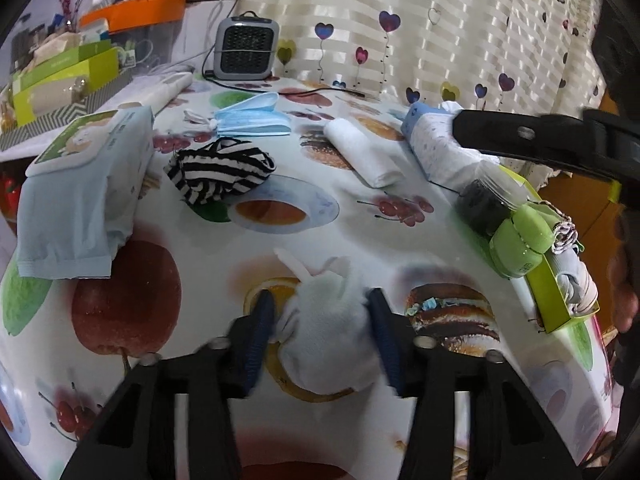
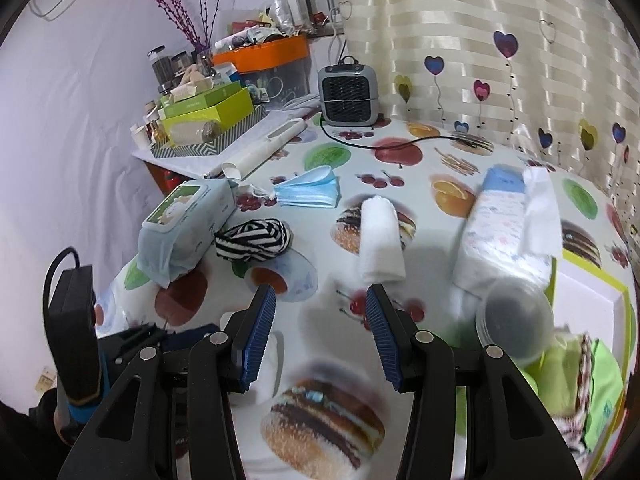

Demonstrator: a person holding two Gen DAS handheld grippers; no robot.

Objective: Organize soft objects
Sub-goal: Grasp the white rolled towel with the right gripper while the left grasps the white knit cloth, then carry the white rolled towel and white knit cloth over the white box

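A small white sock [image 1: 324, 336] lies on the fruit-print tablecloth between the blue pads of my left gripper [image 1: 320, 308], and both pads press its sides. My right gripper [image 2: 320, 304] hovers open over the cloth with nothing between its fingers. Ahead lie a black-and-white striped cloth [image 1: 222, 174] [image 2: 254, 240], a rolled white towel [image 1: 362, 152] [image 2: 380, 236] and folded blue face masks [image 1: 252, 118] [image 2: 310, 190]. A light blue garment [image 1: 68, 216] drapes over a wipes pack [image 2: 188, 216]. A green box [image 1: 548, 292] [image 2: 588, 270] at the right holds folded cloths.
A tissue pack [image 1: 440, 148] [image 2: 500, 224] and a clear tub with dark contents [image 1: 484, 204] [image 2: 512, 320] sit beside the green box. A grey heater [image 1: 248, 48] [image 2: 350, 96] with its cable stands at the back by the curtain. A cluttered tray [image 2: 208, 136] fills the far left.
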